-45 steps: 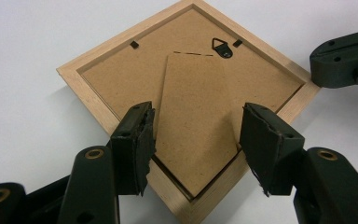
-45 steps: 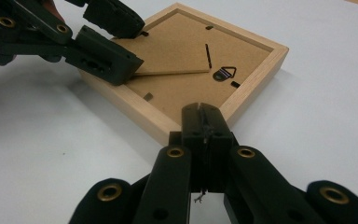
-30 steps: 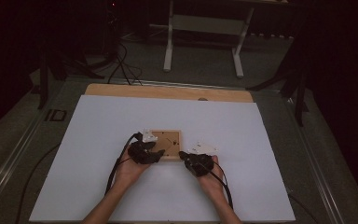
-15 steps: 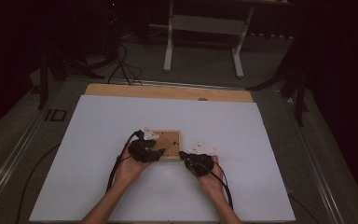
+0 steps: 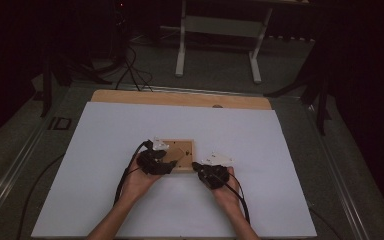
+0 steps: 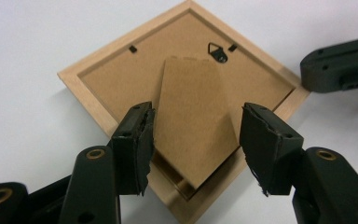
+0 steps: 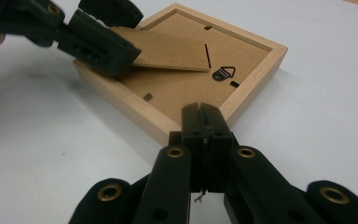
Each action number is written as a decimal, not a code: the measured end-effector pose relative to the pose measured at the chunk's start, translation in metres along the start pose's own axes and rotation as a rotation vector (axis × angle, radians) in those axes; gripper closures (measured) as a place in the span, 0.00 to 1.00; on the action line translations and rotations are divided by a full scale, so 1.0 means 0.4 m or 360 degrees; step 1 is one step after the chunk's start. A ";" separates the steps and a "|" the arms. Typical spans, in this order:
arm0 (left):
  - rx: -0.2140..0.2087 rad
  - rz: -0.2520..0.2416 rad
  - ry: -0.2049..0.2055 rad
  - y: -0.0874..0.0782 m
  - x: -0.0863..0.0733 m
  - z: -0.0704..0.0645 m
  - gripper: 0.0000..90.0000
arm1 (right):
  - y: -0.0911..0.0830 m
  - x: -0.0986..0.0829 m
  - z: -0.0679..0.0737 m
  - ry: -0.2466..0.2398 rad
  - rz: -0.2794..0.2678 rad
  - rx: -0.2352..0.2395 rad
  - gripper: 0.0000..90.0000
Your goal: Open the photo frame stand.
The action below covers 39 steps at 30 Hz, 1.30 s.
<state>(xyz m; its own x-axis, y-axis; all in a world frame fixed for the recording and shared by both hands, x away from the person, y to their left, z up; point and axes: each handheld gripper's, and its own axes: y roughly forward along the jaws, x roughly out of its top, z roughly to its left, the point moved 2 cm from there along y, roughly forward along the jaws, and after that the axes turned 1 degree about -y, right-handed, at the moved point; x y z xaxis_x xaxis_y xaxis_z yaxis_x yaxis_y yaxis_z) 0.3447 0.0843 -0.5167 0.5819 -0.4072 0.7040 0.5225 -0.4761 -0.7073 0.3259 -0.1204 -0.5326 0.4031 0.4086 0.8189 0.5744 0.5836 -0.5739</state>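
Observation:
A light wooden picture frame [image 5: 185, 148] lies face down on the white sheet, its brown backing [image 6: 121, 79] facing up. Its cardboard stand flap [image 6: 193, 140] is lifted off the backing. My left gripper [image 6: 198, 116] is open, one jaw on each side of the flap, with a small gap on both sides. In the high view the left gripper [image 5: 171, 163] reaches over the frame's near left part. My right gripper [image 7: 204, 114] is shut on nothing, its tip against the frame's [image 7: 256, 60] near rim, and it sits at the frame's right corner [image 5: 197, 166]. A metal hanger [image 7: 223, 73] is on the backing.
The white sheet [image 5: 280, 150] covers most of the table, with a bare wooden strip [image 5: 130, 96] along the far edge. Beyond the table, a white stand [image 5: 217, 25] and cables [image 5: 130, 70] are on the dark floor. The person's forearms enter from the bottom.

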 end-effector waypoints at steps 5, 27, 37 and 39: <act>-0.0006 0.0013 -0.0001 0.004 -0.009 0.001 0.53 | 0.000 0.000 0.000 -0.0001 -0.0001 0.0000 0.99; -0.0017 -0.0017 -0.0040 -0.020 0.054 -0.001 0.56 | 0.000 0.000 0.000 -0.0005 -0.0001 -0.0003 1.00; -0.0080 0.0020 -0.0175 -0.012 0.054 0.010 0.54 | 0.001 0.000 0.001 -0.0005 -0.0004 -0.0003 1.00; -0.0095 0.0025 -0.0205 -0.009 0.053 0.012 0.54 | 0.000 0.000 0.001 -0.0003 -0.0003 -0.0002 1.00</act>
<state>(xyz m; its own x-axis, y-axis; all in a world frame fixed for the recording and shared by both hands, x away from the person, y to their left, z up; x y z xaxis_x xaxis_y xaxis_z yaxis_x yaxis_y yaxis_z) 0.3582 0.0811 -0.4995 0.6669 -0.3135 0.6760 0.4770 -0.5173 -0.7105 0.3258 -0.1202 -0.5328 0.4006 0.4089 0.8199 0.5761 0.5835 -0.5724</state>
